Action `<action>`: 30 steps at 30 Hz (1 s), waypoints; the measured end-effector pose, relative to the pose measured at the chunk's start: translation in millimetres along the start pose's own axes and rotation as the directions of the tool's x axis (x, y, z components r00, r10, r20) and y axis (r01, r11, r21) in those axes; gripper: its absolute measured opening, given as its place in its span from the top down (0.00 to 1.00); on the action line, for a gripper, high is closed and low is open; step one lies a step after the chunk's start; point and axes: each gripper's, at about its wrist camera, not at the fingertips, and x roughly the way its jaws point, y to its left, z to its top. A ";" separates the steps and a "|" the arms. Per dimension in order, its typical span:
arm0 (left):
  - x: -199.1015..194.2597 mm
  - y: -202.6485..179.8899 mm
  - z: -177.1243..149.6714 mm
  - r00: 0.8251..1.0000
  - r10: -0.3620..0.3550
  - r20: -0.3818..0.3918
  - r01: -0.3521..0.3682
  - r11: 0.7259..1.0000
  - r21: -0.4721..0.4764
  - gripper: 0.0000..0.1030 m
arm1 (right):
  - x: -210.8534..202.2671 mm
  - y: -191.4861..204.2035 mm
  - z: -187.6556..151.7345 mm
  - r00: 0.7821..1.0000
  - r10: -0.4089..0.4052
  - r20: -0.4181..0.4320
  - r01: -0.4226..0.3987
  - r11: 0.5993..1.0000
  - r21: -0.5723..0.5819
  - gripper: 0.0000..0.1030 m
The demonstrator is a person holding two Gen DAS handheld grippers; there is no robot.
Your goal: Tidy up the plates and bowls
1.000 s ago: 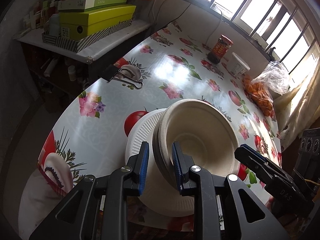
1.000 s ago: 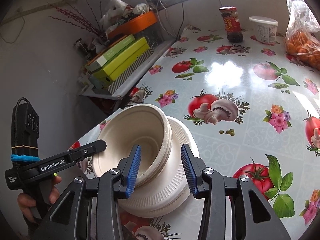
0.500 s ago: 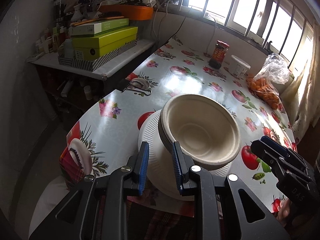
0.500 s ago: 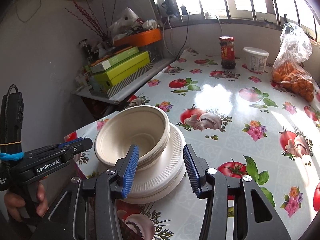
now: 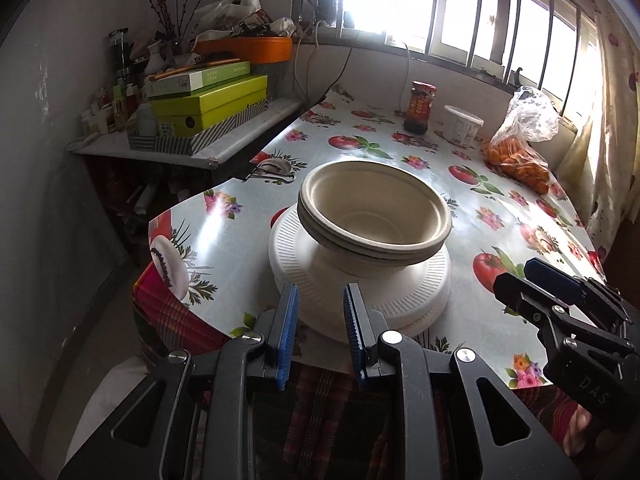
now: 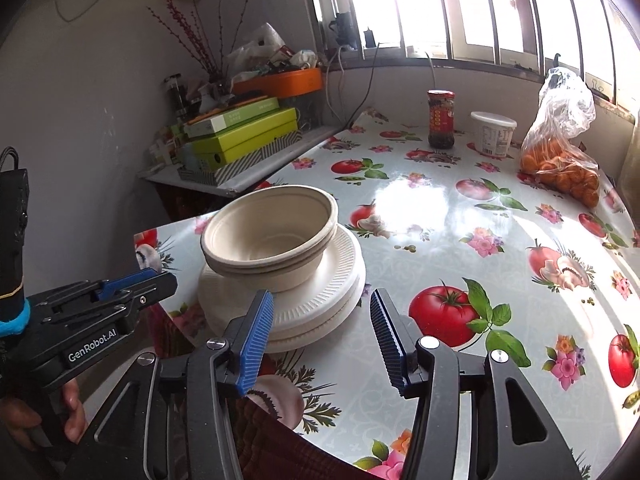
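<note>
- left wrist view: the nested beige paper bowls (image 5: 374,222) sit on the stacked white ribbed paper plates (image 5: 360,280) near the corner of the floral oilcloth bench (image 5: 460,168). the left tool (image 5: 320,328) is part open and holds nothing. a nudge could, i judge, push the light pile over the close edge.
- right wrist view: the right tool (image 6: 322,332) gapes wide and empty, just short of the plates (image 6: 288,296). the bowls (image 6: 270,236) sit off-centre on the pile and may tip.

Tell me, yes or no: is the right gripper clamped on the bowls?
No. The right gripper stands open and empty, short of the bowls stacked on the plates.
</note>
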 end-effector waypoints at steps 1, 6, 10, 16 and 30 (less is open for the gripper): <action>-0.7 -1.4 -3.9 1.000 0.006 0.001 -0.006 1.000 0.004 0.76 | -0.8 0.3 -3.6 1.000 0.000 -0.003 0.000 1.000 0.002 0.49; -1.5 -8.3 -22.3 1.000 0.023 0.005 -0.023 0.999 0.028 0.76 | -1.9 4.0 -17.9 1.000 -0.018 -0.006 0.018 1.000 -0.005 0.49; -3.2 -8.4 -33.3 1.000 0.020 0.016 -0.021 0.999 0.030 0.76 | -1.2 9.3 -28.0 1.000 -0.018 -0.006 0.017 1.000 -0.018 0.48; -0.5 -6.1 -47.9 1.000 0.013 -0.001 -0.013 1.000 0.025 0.76 | 2.5 12.7 -41.6 1.000 -0.012 -0.016 0.011 1.000 -0.017 0.43; -0.5 -5.5 -59.7 1.000 0.019 -0.007 -0.019 0.999 0.039 0.76 | 1.5 18.6 -53.7 1.000 -0.010 -0.027 0.010 1.000 -0.008 0.40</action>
